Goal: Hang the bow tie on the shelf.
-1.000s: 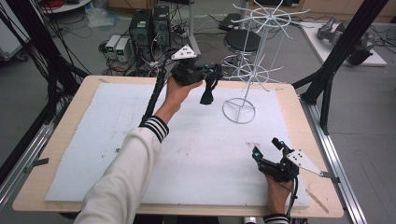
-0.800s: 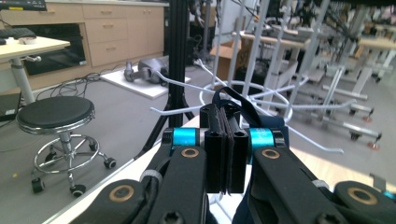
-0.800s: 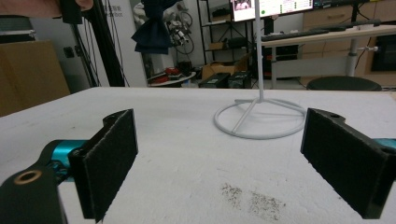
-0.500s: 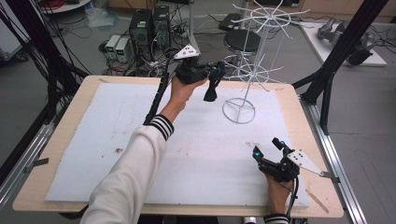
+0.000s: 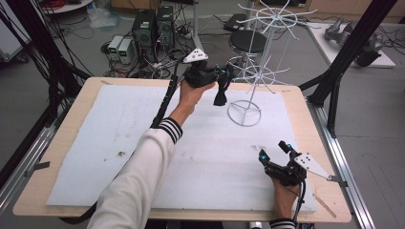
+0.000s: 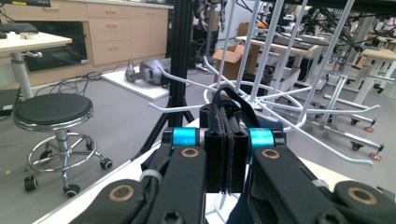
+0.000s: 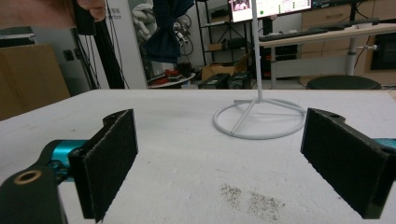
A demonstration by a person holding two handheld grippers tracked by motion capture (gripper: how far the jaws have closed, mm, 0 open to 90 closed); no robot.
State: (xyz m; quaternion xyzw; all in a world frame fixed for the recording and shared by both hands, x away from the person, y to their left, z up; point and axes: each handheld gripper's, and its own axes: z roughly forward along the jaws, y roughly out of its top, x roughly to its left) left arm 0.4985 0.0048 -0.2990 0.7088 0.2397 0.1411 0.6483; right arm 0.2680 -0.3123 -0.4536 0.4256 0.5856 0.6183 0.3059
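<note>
left gripper (image 5: 223, 78) is raised above the far side of the table on an outstretched arm in a white sleeve with a striped cuff (image 5: 168, 130), jaws pinched tight on a dark, limp strap-like item (image 5: 220, 95) that hangs below them. seen along the left gripper's jaws, the item's black loop (image 6: 227, 100) stands just before the hooks of the white wire display rack (image 5: 248, 71); contact cannot be confirmed. rack's ring base (image 7: 259, 119) sits on the white foam table mat (image 5: 95, 143). right gripper (image 5: 274, 151) rests low at the near right corner of the mat, held in a hand (image 5: 285, 191), padded jaws spread wide and holding nothing.
</note>
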